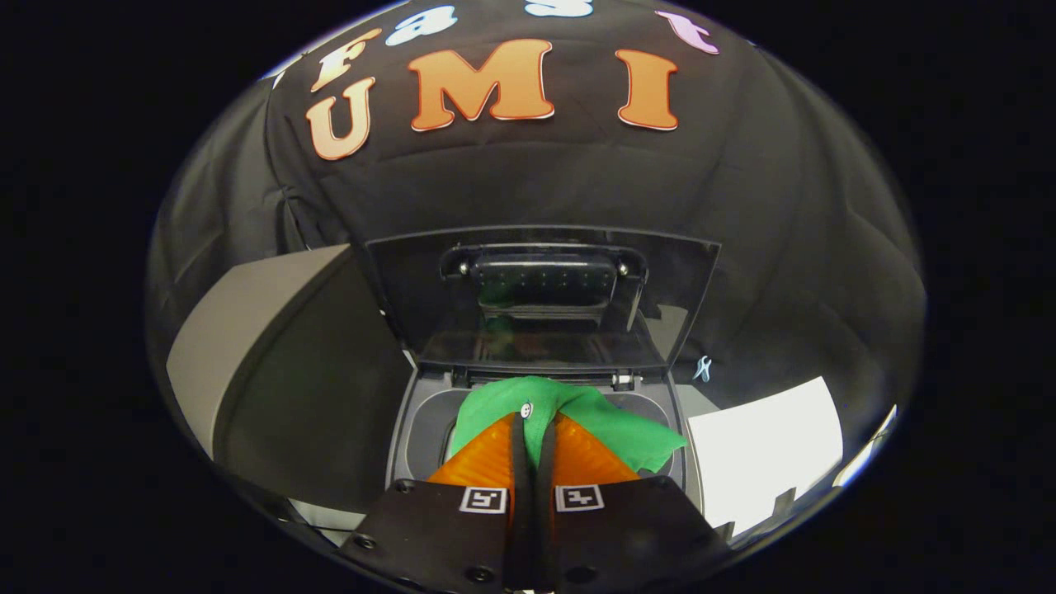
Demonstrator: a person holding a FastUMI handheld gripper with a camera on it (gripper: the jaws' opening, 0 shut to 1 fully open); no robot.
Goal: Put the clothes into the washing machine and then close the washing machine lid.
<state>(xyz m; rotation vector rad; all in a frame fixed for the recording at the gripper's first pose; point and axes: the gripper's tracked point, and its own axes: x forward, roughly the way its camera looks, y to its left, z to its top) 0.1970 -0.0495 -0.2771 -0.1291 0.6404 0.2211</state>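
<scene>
Now the gripper (pixel 532 429) is pinching the green cloth (pixel 577 412) between its closed fingers, holding it over the washing machine (pixel 412 429) opening; the lid (pixel 540 297) is standing open behind. Probably the cloth should be lowered deeper before releasing, so nothing is hanging over the right rim.

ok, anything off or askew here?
Nothing odd. The tongs are shut on the green garment, held over the washing machine's open tub; the lid stands upright behind it.
</scene>
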